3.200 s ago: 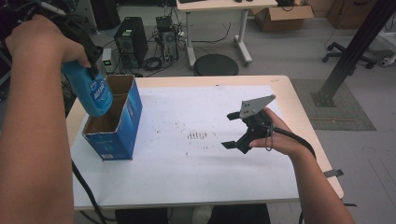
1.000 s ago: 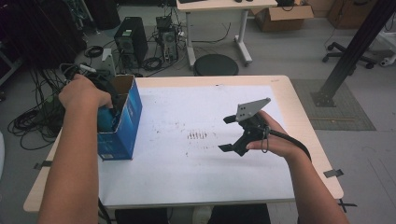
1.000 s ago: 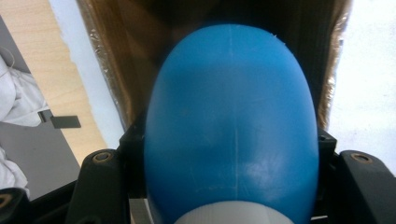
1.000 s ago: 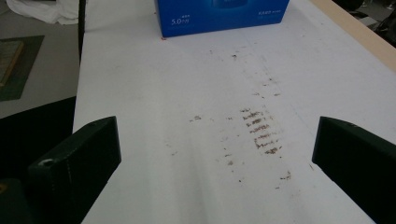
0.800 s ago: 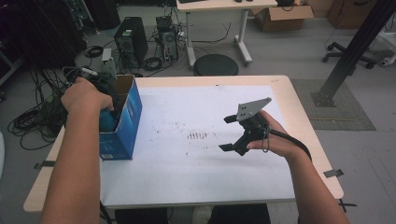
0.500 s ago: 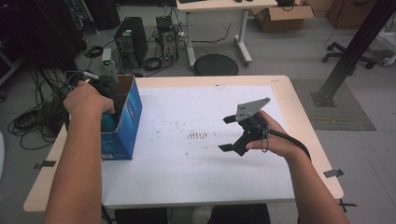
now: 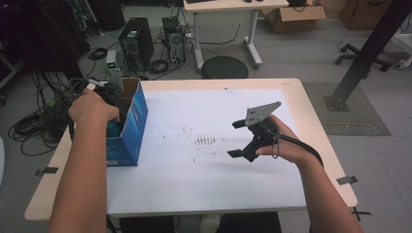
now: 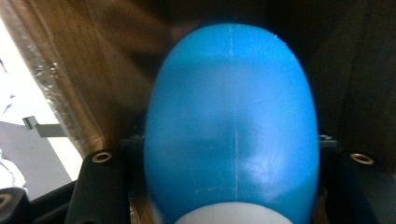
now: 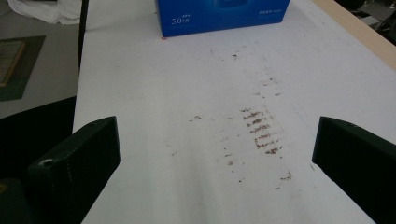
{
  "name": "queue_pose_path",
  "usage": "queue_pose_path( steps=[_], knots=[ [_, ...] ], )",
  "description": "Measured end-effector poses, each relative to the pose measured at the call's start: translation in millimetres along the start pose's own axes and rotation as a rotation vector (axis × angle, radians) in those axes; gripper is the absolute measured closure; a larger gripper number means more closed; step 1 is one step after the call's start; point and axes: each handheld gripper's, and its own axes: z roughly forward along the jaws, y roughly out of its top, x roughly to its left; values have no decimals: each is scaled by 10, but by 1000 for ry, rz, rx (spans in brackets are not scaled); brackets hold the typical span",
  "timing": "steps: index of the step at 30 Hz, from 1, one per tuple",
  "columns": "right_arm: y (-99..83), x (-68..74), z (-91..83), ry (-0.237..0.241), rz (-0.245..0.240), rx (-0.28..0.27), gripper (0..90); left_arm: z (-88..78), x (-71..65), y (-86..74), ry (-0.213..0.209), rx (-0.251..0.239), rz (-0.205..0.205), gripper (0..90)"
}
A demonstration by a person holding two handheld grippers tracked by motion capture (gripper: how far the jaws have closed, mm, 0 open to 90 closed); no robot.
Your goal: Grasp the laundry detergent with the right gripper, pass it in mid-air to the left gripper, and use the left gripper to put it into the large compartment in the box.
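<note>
Your left gripper (image 7: 111, 99) is clamped on the blue bottle (image 8: 231, 126), and both are already down inside the open top of the blue box (image 7: 127, 131) at the left edge of the tabletop (image 7: 311, 121). In the left gripper view the bottle stands out straight ahead of you between the two black jaws, its long axis running along the gripper's own line, white cap end nearest the camera and rounded base pointing deeper into the box, with brown cardboard walls close on both sides. So the way to go looks to be straight along that axis, base first, toward the floor of the box; I cannot tell whether the base touches it yet. Your right gripper (image 7: 243, 138) hangs with its jaws spread wide and nothing between them, above the stained white sheet (image 9: 219, 140), well apart from the box, so this job belongs to the left hand.
</note>
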Motion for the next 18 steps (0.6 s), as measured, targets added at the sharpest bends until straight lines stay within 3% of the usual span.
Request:
queue_pose_path(
  steps=[18],
  knots=[
    [-4, 10, -7, -2, -3, -4, 12, 25, 5, -19, -1, -15, -3, 385]
  ],
)
